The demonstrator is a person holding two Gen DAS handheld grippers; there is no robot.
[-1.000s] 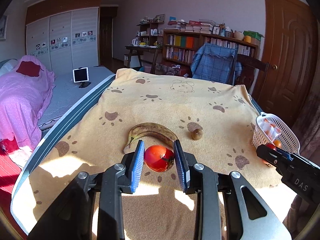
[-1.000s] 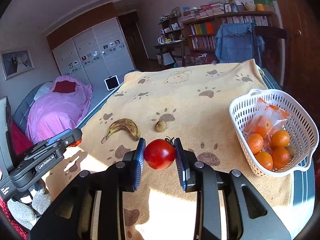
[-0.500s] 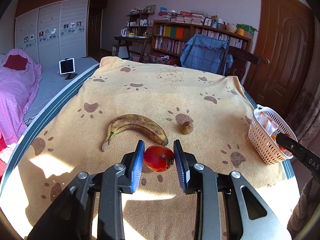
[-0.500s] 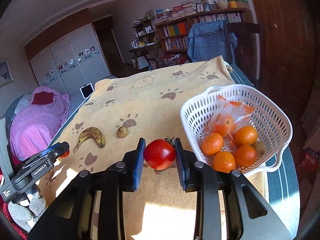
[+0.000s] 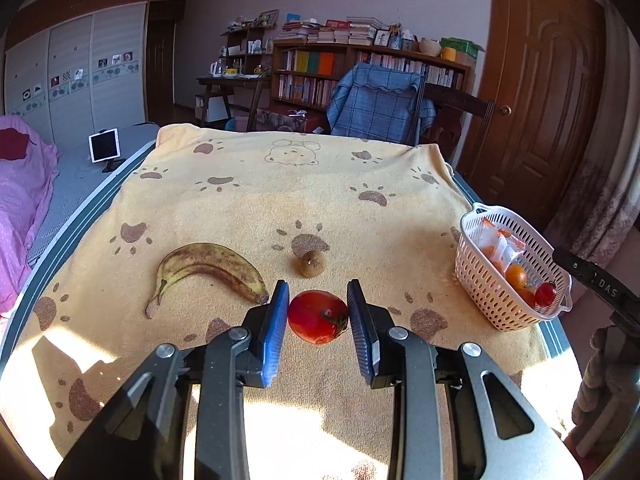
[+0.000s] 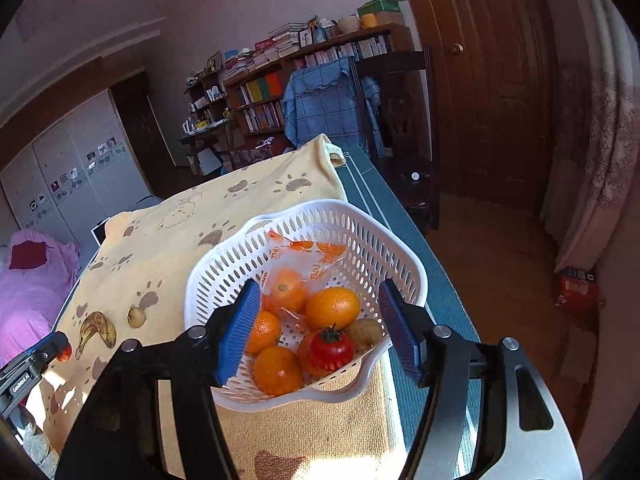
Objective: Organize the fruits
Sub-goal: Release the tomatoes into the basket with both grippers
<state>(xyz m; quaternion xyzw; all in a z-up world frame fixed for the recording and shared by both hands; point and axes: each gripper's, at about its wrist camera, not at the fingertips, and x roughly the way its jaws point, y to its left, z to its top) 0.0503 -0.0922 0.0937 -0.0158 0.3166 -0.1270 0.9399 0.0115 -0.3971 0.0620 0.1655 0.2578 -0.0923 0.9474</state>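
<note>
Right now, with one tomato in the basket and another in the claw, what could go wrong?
The white basket sits near the table edge, so a nudge from the open right claw, whose jaws have just been opening, might tip it off. The dropped tomato rests atop piled oranges and could roll. The left claw, shut on its tomato, may bruise the soft fruit if squeezed harder.

- Left tool (image 5: pixel 318 316): grey metal arms, black finger blocks, ribbed blue pads, round silver screws.
- Right tool (image 6: pixel 318 332): same build; white "DAS" lettering shows at three o'clock in the left view.
</note>
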